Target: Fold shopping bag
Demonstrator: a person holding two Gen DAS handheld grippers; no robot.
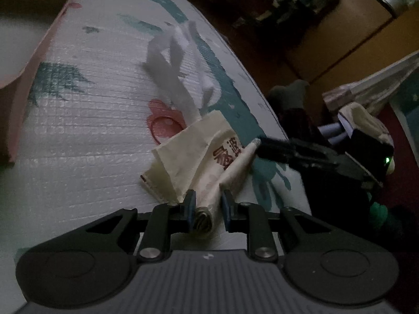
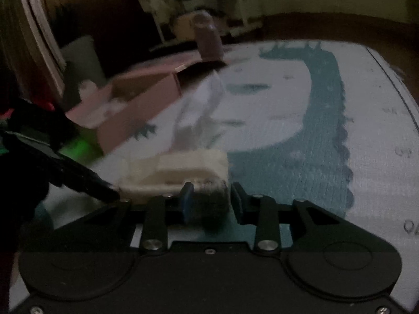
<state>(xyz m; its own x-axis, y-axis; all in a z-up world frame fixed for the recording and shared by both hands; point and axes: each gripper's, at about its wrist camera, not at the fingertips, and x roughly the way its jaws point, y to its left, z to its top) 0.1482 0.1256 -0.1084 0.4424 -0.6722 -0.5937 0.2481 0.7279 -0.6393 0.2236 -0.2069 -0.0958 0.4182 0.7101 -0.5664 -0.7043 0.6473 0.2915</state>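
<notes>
Left gripper clamps the near end of the rolled cream fabric shopping bag on the patterned foam mat; right gripper straddles the roll's other end, jaws apart.

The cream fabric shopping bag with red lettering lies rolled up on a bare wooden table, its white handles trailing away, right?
Not a wooden table: the cream fabric shopping bag lies on a white quilted mat with teal and red prints, as the left wrist view shows. Its white handles do trail away.
</notes>
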